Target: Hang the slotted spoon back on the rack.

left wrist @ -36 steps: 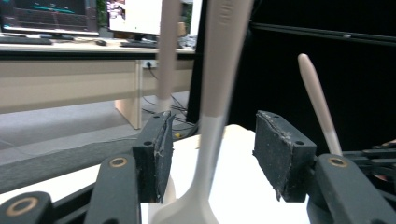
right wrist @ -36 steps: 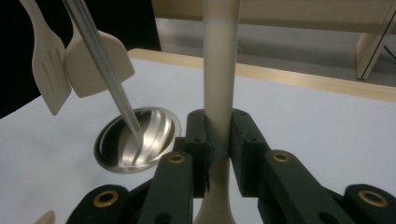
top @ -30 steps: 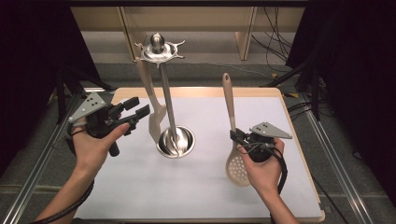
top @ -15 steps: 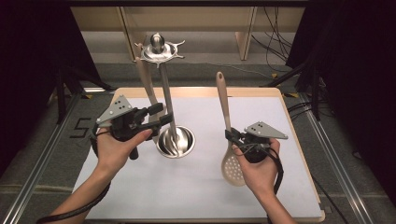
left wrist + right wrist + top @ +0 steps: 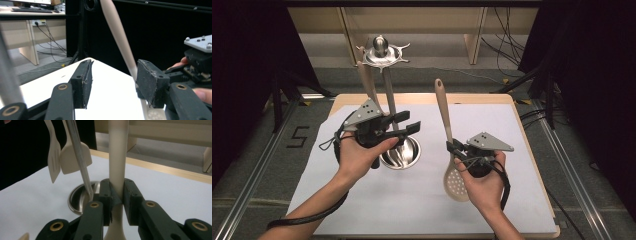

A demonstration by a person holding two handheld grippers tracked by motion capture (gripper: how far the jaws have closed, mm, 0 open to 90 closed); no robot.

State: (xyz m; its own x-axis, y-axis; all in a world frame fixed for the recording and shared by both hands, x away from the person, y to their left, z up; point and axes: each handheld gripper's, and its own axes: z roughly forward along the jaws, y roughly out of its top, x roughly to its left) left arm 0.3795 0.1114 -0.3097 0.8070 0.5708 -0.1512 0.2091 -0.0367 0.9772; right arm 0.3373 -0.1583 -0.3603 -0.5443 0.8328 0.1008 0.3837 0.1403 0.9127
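Two grippers work over the white-covered table point(image 5: 522, 130). Nearest, the right gripper point(image 5: 452, 149) is clamped on the handle of a cream slotted spoon point(image 5: 455, 182); in the right gripper view its pads pinch the handle from both sides, the handle rising upright and running out of the top edge. The spoon's perforated bowl hangs low over the table by the right hand point(image 5: 484, 185), the handle tilting up and away. Compared with a second ago this hand sits in much the same place, the spoon leaning slightly more leftward. The left gripper point(image 5: 409, 122) has travelled rightward from the table's left edge and now lies across the steel pole of the utensil stand point(image 5: 401, 152), jaws spread wide with nothing between the pads; in the left gripper view the spoon handle shows beyond them. Farther back, two cream spatulas point(image 5: 67, 152) hang beside the pole; from above they are largely hidden behind the left gripper. The stand's top point(image 5: 382, 50) is blurred.
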